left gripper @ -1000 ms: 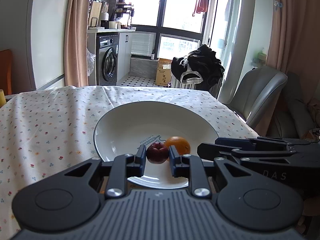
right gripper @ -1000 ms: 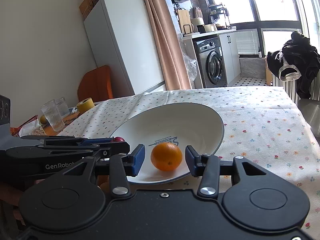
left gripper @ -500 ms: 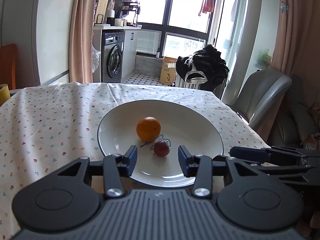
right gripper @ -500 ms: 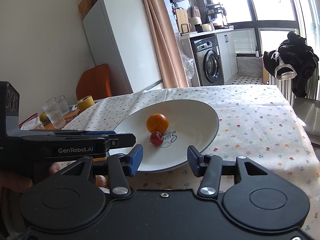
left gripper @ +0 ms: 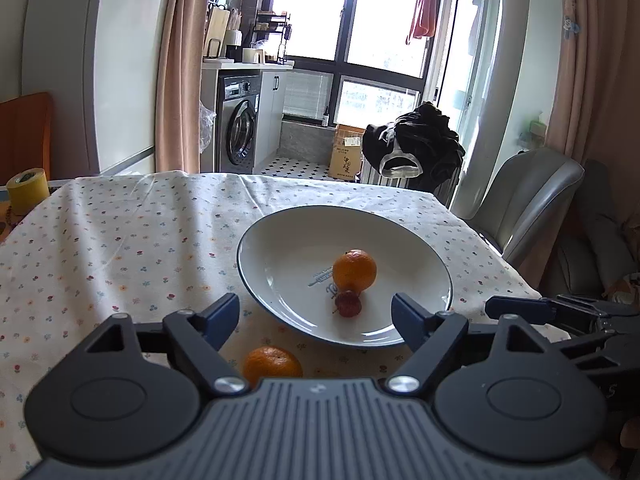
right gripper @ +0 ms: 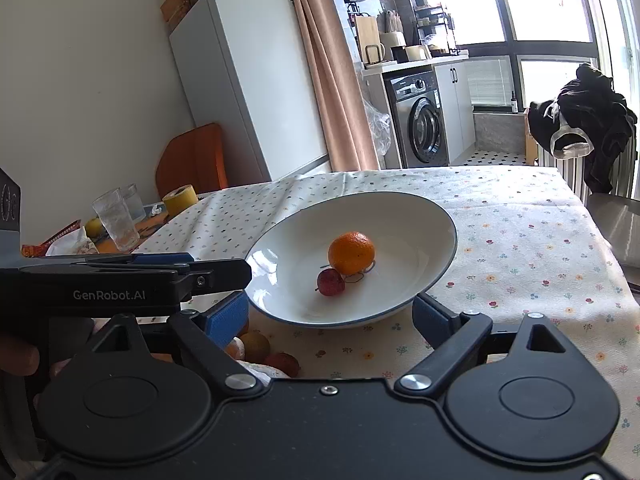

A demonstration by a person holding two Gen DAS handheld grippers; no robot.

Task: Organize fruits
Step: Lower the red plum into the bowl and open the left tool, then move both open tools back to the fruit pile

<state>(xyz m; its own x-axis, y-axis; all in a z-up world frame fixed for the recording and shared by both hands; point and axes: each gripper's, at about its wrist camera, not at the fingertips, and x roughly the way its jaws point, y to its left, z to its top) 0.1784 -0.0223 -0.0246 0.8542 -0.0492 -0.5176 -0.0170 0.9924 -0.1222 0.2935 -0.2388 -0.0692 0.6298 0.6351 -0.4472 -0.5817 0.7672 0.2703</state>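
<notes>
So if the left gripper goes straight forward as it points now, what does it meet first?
Probably the near rim of the white plate. The left gripper is open; the small red fruit lies just beyond. Depth is unclear.

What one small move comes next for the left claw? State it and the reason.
Probably lower the left claw onto the orange on the cloth just below it. Its jaws stand wide open and empty, the plate already holds an orange and a small red fruit, and this one lies outside the rim.
</notes>
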